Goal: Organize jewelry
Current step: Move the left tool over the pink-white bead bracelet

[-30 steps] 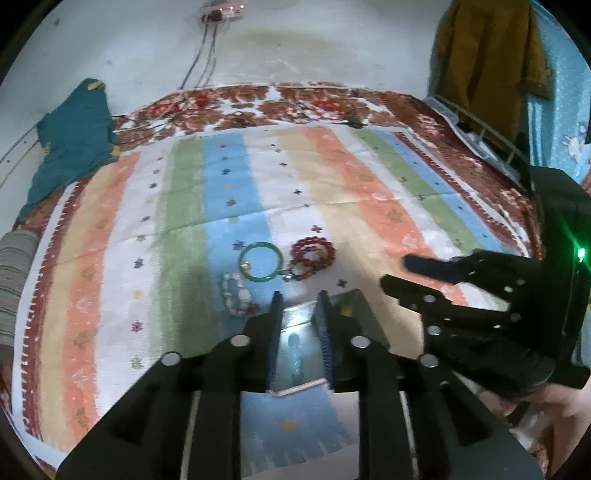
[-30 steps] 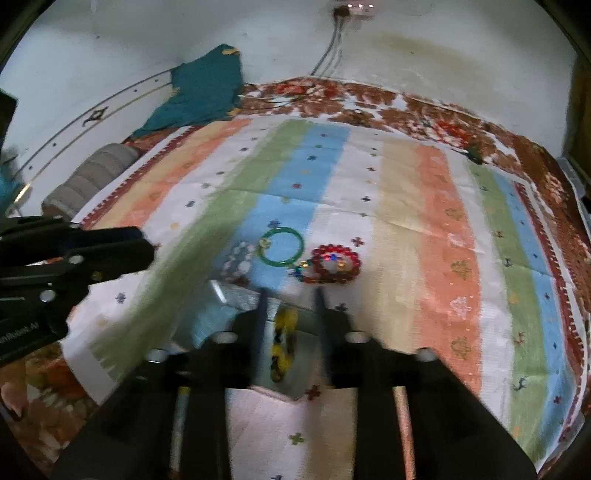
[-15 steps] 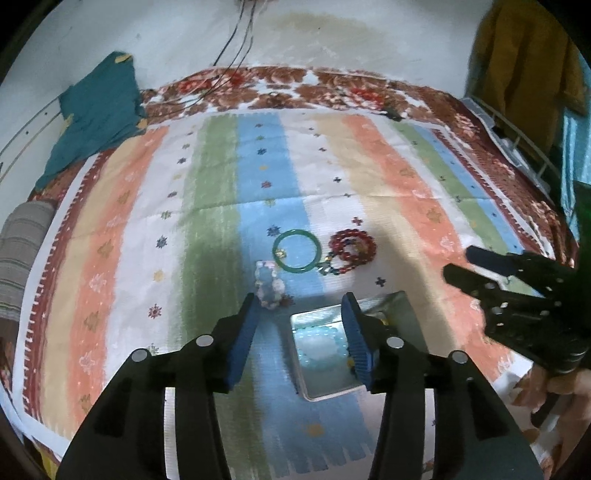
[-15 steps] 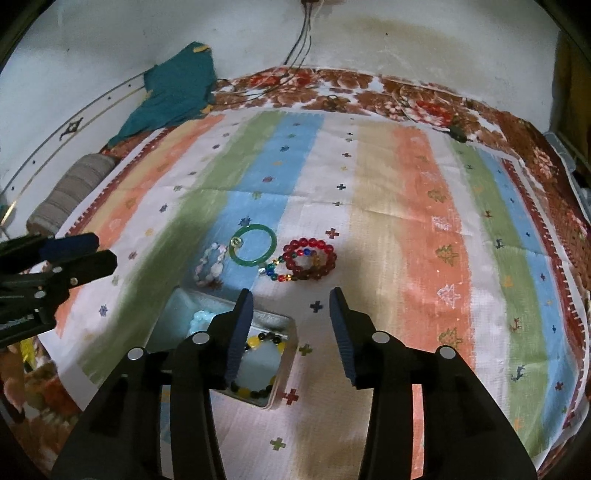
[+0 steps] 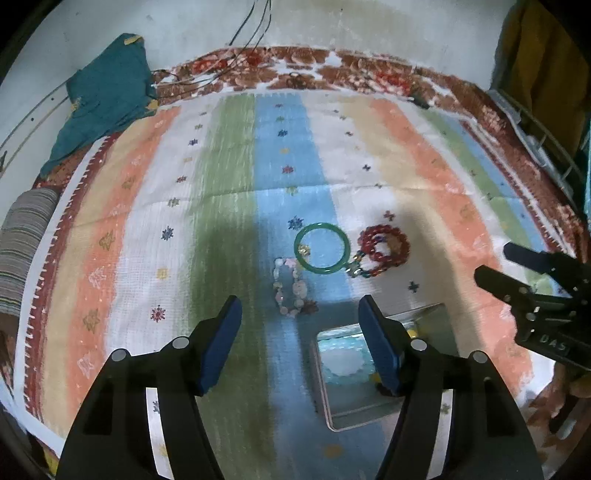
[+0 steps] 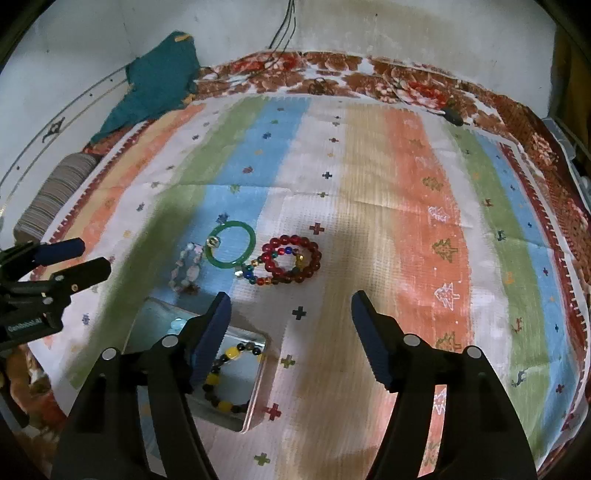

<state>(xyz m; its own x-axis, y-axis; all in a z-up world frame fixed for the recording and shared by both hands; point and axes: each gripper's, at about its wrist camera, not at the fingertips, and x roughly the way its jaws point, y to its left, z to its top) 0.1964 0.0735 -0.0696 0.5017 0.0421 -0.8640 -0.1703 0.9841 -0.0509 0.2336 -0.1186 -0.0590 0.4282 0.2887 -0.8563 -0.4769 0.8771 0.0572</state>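
Note:
A metal tin [image 5: 332,417] [image 6: 258,376] lies on the striped cloth with a pale aqua bead bracelet [image 5: 343,363] and a yellow-and-black bead bracelet [image 6: 225,380] inside. Beyond it lie a green bangle [image 5: 321,249] [image 6: 231,245], a red bead bracelet [image 5: 386,247] [image 6: 291,258] and a pale pink-white bead bracelet [image 5: 290,286] [image 6: 186,266]. My left gripper [image 5: 301,310] is open and empty, above the tin's left side. My right gripper [image 6: 290,306] is open and empty, right of the tin.
A teal cloth [image 5: 103,96] lies at the far left by the wall. A striped cushion [image 5: 22,251] sits at the left edge. Cables [image 5: 255,22] hang down the wall. A metal rack [image 5: 535,129] stands at the right.
Both grippers opened, let the bracelets drop into the tin, then pulled back and up. Their jaws stand wider now than half a second ago.

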